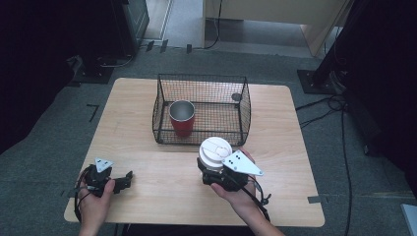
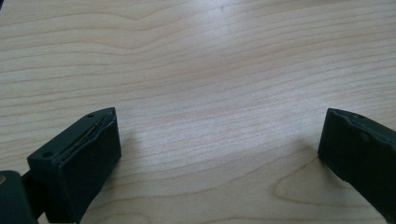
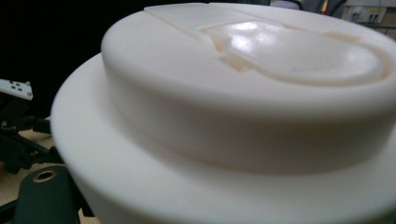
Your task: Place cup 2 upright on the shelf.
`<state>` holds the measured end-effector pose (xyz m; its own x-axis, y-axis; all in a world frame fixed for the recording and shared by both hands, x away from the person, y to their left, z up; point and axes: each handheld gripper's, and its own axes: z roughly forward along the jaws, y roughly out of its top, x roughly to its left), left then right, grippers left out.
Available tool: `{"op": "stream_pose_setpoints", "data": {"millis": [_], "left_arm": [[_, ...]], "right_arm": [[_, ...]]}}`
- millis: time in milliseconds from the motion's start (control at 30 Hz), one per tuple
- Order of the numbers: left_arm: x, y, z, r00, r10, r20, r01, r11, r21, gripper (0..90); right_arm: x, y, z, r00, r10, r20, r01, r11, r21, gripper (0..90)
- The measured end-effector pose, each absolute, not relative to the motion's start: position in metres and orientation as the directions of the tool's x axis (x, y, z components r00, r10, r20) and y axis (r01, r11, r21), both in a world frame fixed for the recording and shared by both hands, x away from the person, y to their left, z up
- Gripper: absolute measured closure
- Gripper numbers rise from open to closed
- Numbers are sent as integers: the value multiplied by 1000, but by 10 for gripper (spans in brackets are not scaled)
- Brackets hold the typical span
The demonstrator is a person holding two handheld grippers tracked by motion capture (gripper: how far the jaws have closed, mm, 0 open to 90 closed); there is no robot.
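The right gripper [image 1: 215, 173] is closed on a white lidded cup [image 1: 214, 153], held just in front of the black wire basket [image 1: 201, 109] at that basket's near right corner; whether the cup's base touches the wooden table [image 1: 275, 128] cannot be told. In the right gripper view the cup's white lid [image 3: 261, 93] sits very close to the camera, its moulded top recess visible. A red cup [image 1: 182, 118] with a metallic interior stands upright inside the basket, toward its left side. The left gripper [image 1: 129, 176] rests low over the table, well to the left of the basket's near edge, jaws spread wide with bare wood between them.
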<state>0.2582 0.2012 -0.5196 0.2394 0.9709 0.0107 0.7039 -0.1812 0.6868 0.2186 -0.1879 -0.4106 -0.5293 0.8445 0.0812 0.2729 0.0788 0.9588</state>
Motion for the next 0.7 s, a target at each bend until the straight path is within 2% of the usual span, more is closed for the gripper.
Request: {"op": "stream_pose_setpoints", "data": {"millis": [700], "left_arm": [[258,201,-520,240,971,12,704,-183,686,0]], "right_arm": [[248,-201,-343,-471,881,39,172,49,984,156]]}}
